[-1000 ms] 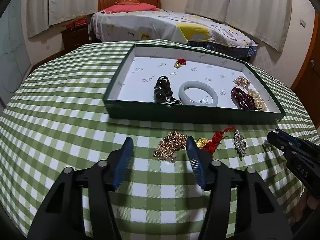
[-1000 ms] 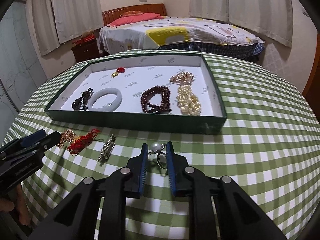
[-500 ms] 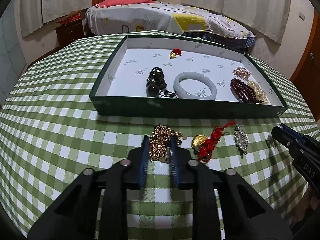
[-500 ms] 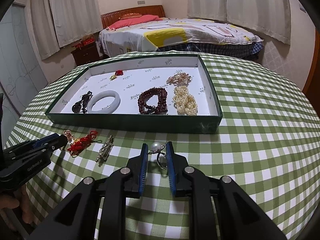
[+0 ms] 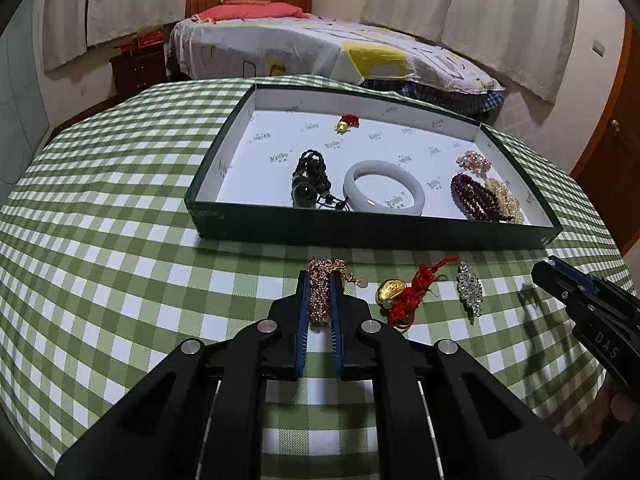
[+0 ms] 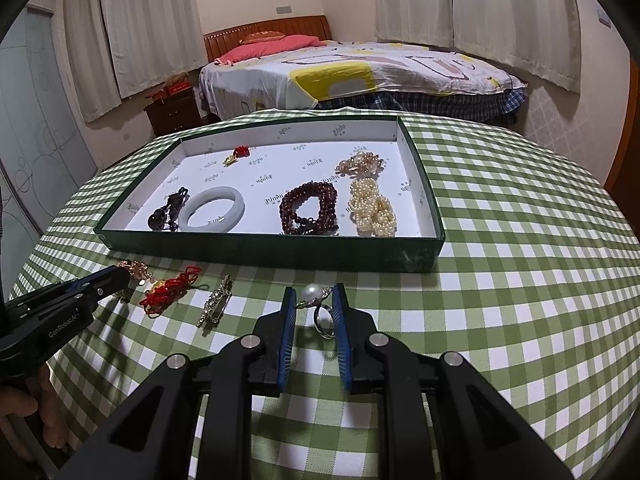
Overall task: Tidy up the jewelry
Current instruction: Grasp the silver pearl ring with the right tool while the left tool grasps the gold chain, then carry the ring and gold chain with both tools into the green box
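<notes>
A green box [image 5: 376, 232] [image 6: 280, 250] on the checked table holds a jade bangle [image 5: 383, 187] [image 6: 212, 209], dark beads [image 5: 310, 178], red beads [image 6: 310, 206], pearls [image 6: 372, 208] and a small red-gold charm [image 5: 347, 123]. In front of it lie a gold chain [image 5: 322, 290], a gold ingot with red knot [image 5: 404, 294] [image 6: 170, 290] and a crystal brooch [image 5: 469, 288] [image 6: 216, 302]. My left gripper [image 5: 320, 280] is shut on the gold chain. My right gripper [image 6: 314, 294] is shut on a pearl ring [image 6: 318, 304].
The round table with green checked cloth [image 5: 120, 240] [image 6: 520, 260] drops off close to both grippers. A bed [image 5: 320, 52] and a wooden nightstand [image 5: 138, 70] stand behind it. The right gripper shows at the left view's right edge [image 5: 588, 304].
My left gripper moved forward and closed from wide open onto the gold chain. My right gripper stayed shut on the pearl ring, lifted slightly.
</notes>
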{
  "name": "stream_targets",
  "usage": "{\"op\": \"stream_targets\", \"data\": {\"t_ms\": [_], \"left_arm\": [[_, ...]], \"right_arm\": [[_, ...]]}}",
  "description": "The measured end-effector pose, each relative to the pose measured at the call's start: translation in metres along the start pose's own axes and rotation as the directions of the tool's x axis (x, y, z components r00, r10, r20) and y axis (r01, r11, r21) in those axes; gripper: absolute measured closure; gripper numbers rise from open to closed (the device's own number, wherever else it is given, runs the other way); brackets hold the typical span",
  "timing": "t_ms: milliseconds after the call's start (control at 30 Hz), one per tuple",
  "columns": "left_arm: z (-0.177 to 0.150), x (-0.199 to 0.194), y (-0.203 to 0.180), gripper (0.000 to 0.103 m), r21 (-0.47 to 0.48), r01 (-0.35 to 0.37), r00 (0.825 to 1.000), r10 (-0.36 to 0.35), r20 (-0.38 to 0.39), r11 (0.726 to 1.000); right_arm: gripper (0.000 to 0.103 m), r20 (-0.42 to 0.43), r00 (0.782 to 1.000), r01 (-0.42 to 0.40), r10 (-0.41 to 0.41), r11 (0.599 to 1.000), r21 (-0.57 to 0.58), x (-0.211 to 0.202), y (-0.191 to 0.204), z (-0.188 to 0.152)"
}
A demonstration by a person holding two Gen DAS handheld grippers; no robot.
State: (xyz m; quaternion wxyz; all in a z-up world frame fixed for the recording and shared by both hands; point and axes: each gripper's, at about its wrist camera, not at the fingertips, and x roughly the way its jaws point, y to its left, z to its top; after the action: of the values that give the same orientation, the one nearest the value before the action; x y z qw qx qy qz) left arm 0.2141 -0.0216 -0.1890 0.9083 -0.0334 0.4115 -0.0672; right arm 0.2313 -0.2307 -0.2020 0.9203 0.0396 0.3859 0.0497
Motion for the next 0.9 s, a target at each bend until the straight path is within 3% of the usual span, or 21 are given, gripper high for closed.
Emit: {"op": "stream_targets", "data": {"t_ms": [433,900], "left_arm": [[0.006,-0.026,-0.001,0.093,0.009,-0.013,0.996,0.012,0.084,1.0],[0.046,-0.061,-0.009,0.093,0.021,0.003,0.974,-0.008,0.228,1.0]], "right_arm": [[0.084,0.046,0.999,0.001,-0.001,1.0,-0.003,-0.01,0.001,0.005],[0.084,0.152,0.988,-0.012,0.015,1.0,-0.019,-0.03,0.006,0.034]]}}
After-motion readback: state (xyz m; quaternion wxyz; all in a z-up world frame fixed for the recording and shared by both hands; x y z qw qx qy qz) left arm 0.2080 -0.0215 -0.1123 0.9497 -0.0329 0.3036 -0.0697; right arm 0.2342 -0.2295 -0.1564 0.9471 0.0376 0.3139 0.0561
